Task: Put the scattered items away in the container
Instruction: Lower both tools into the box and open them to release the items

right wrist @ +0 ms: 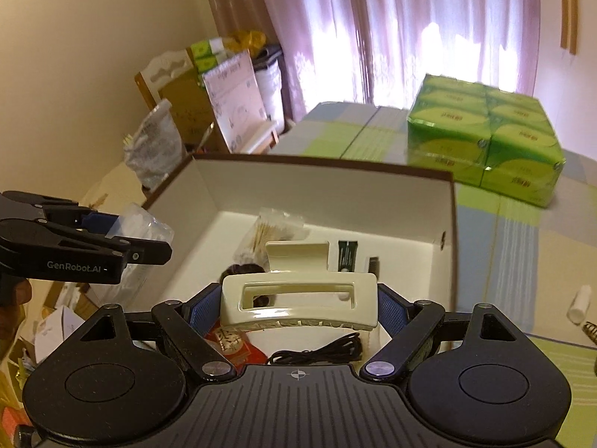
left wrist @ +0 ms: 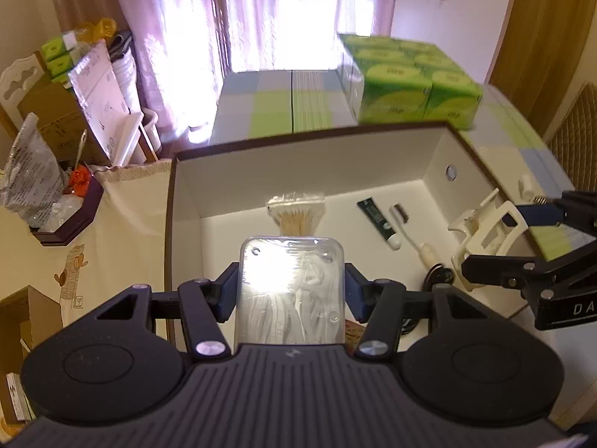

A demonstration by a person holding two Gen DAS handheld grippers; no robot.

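Observation:
A white-lined box [left wrist: 186, 190] [right wrist: 446, 209] with a dark rim stands open on the table. My left gripper [left wrist: 291, 291] is shut on a clear plastic case of white floss picks [left wrist: 291, 298] and holds it above the box's near side. My right gripper [right wrist: 298, 304] is shut on a cream hair claw clip [right wrist: 298, 300], also over the box. In the left wrist view the right gripper [left wrist: 522, 235] carries the hair claw clip [left wrist: 485, 235] at the box's right edge. On the box floor lie a bag of cotton swabs [left wrist: 296, 212], a dark tube [left wrist: 378, 222], a small brush [left wrist: 405, 224], a black cable [right wrist: 321, 352] and a red packet [right wrist: 233, 341].
A green multipack of tissues [left wrist: 406, 86] [right wrist: 488, 138] sits behind the box on the checked cloth [right wrist: 515, 246]. A dark tray of clutter [left wrist: 56, 209] is at the left. A small white bottle [right wrist: 580, 304] lies on the cloth at the right. Cartons and bags stand by the curtain [left wrist: 186, 18].

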